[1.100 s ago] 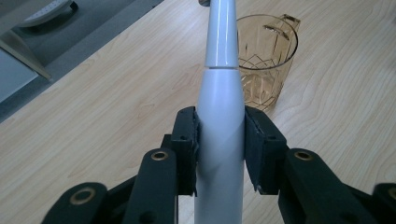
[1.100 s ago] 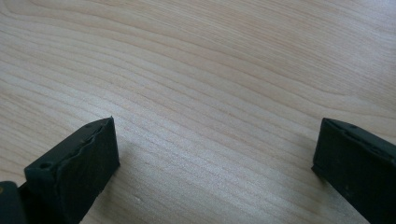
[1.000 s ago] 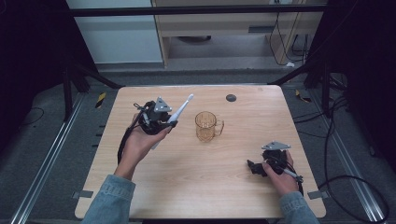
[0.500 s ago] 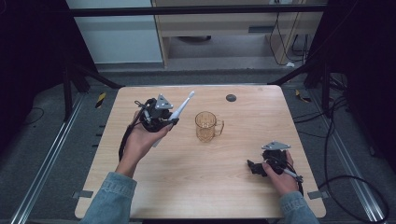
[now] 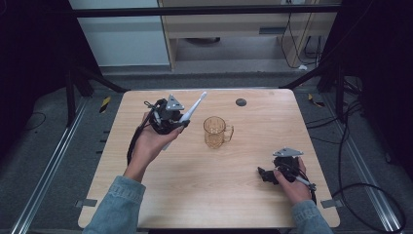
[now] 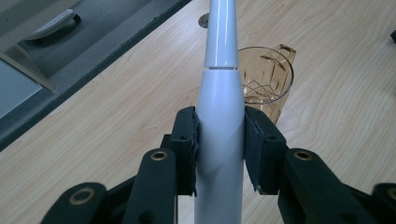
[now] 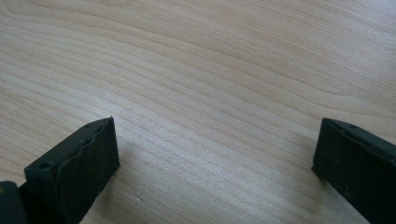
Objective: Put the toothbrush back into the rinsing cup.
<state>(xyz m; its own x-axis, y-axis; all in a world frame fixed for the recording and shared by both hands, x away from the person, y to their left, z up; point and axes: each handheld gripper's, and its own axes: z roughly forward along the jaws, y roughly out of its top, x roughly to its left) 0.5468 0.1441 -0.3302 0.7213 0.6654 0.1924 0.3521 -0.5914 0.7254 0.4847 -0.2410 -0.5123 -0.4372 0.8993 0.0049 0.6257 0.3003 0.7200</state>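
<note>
Wooden table (image 5: 195, 195) — left gripper (image 5: 171, 118) clamps white electric toothbrush (image 6: 219, 116) beside amber mug (image 5: 215, 131).

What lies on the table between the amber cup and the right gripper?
Nothing: in the high view, bare wooden table separates the amber cup from the right gripper.

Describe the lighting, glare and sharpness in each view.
High view: table evenly lit, surroundings dark, slightly soft. Left gripper view: a bright glare streak runs along the white toothbrush; the amber mug is sharp. Right gripper view: fingers cast soft shadows on the wood.
</note>
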